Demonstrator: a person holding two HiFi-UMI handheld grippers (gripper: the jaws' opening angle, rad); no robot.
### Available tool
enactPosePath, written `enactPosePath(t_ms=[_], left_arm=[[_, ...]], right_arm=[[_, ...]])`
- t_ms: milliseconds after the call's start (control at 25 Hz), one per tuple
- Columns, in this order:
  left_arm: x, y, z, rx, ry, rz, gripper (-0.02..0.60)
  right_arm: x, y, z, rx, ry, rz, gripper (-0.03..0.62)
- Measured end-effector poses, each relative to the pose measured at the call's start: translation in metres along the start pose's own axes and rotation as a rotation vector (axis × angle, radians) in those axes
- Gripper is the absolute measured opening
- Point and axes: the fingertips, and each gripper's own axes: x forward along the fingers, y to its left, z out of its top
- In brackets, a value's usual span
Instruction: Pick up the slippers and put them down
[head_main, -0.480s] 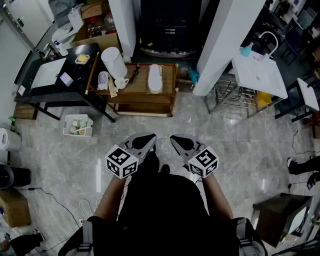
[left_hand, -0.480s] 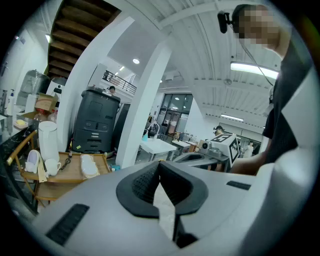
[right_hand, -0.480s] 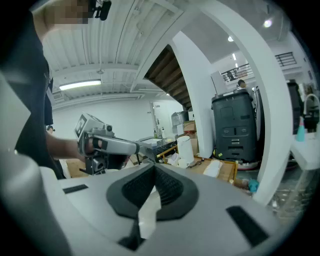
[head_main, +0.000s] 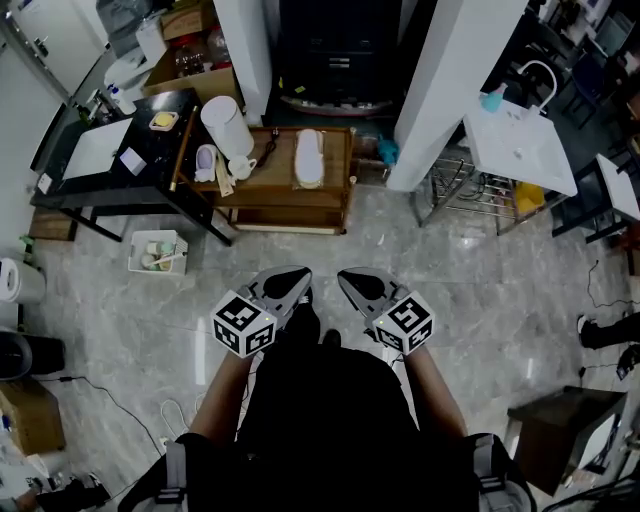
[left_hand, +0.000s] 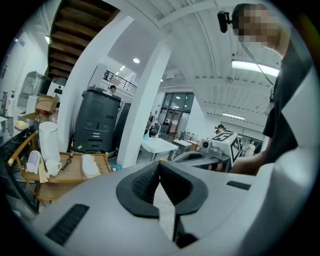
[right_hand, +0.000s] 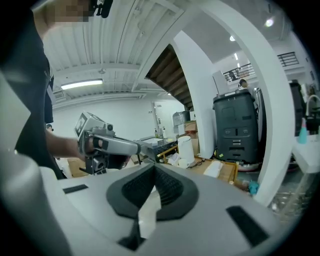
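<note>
Grippers: two. Left gripper, right gripper, both clenched, empty. Slippers: two on wooden table, long white slipper, smaller slipper. Floor basket: head view only.

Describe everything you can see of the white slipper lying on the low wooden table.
The white slipper is a single pale, elongated shoe, seemingly soft fabric; detail is too small to tell. It lies flat, lengthwise away from the person, on the right part of the low wooden table, inside its raised rim. Only the tabletop touches it; the white container stands apart to its left.
</note>
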Motion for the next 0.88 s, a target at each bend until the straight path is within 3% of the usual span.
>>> enactPosePath(t_ms=[480, 880], left_arm=[[0.016, 0.020, 0.003, -0.025, 0.011, 0.001, 0.012], [0.044, 0.063, 0.016, -0.050, 0.025, -0.020, 0.012]], right_arm=[[0.010, -0.021, 0.003, 0.025, 0.008, 0.001, 0.006], [0.042, -0.062, 0.010, 0.035, 0.042, -0.009, 0.006]])
